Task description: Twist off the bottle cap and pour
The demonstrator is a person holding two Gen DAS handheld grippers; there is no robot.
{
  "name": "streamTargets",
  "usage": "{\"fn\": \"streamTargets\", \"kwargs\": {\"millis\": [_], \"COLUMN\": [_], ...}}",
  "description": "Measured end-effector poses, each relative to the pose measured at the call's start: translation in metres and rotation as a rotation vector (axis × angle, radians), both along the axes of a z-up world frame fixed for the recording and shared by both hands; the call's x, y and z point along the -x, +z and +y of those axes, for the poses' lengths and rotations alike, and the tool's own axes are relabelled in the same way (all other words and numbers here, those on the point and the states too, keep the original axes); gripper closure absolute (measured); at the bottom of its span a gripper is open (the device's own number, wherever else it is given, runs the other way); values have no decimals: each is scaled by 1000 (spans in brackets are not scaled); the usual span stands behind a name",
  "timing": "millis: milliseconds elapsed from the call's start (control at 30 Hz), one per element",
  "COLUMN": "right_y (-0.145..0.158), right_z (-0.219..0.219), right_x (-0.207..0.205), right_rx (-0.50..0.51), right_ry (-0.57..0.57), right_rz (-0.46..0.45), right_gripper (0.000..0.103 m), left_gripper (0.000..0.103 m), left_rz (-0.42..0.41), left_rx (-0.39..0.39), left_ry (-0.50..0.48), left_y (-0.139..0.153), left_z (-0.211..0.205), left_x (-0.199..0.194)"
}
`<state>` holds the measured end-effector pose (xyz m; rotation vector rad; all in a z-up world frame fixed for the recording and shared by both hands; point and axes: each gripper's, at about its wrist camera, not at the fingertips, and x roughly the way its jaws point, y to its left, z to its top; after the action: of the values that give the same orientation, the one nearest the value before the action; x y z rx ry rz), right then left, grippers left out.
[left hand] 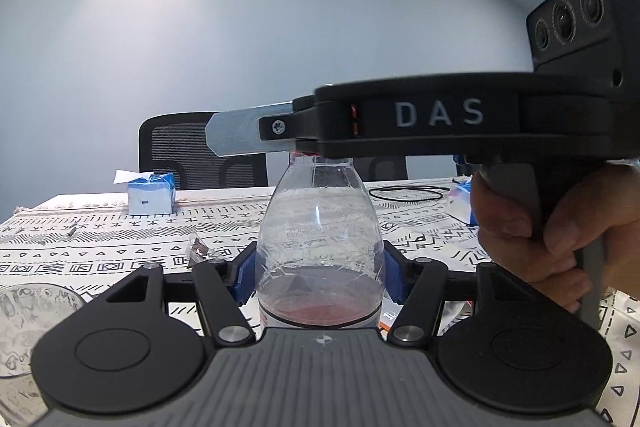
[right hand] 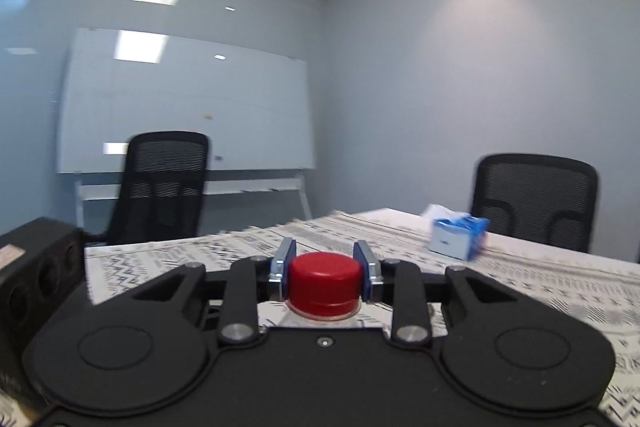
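Note:
A clear plastic bottle with a little red liquid at its bottom stands upright on the patterned tablecloth. My left gripper is shut on the bottle's body, blue pads against both sides. My right gripper is shut on the red cap, which sits on the bottle's neck. In the left wrist view the right gripper reaches in from the right over the bottle top and hides the cap. A clear glass stands at the lower left.
A blue tissue box stands far left on the table and also shows in the right wrist view. A black cable loop lies far right. Black office chairs stand around the table. A whiteboard stands behind.

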<state>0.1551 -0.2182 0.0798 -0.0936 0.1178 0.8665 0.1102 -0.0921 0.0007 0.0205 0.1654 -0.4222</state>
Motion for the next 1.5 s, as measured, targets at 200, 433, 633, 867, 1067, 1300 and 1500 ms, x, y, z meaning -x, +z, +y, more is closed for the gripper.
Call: {"fn": "streamTargets", "kwargs": {"millis": [200, 433, 633, 867, 1067, 1300, 1500], "right_y": [16, 24, 17, 16, 16, 8, 20], "right_z": [12, 23, 24, -6, -14, 2, 6], "right_x": [8, 43, 53, 25, 21, 48, 59], "right_rx": [3, 39, 102, 61, 42, 72, 19], "right_ry": [-157, -354, -278, -67, -36, -181, -302], "right_rz": [86, 72, -5, 28, 79, 31, 46], "right_gripper": [61, 65, 71, 71, 69, 47, 45], "left_gripper": [45, 45, 45, 45, 43, 41, 39], "left_rz": [-4, -17, -7, 7, 4, -19, -44], "left_rx": [-4, -19, -8, 4, -9, -22, 19], "left_ry": [-1, -1, 3, -9, -14, -3, 21], "left_y": [-1, -1, -1, -1, -1, 7, 22], "left_z": [-2, -4, -2, 1, 1, 2, 4], "left_x": [3, 8, 8, 3, 1, 2, -1]}}
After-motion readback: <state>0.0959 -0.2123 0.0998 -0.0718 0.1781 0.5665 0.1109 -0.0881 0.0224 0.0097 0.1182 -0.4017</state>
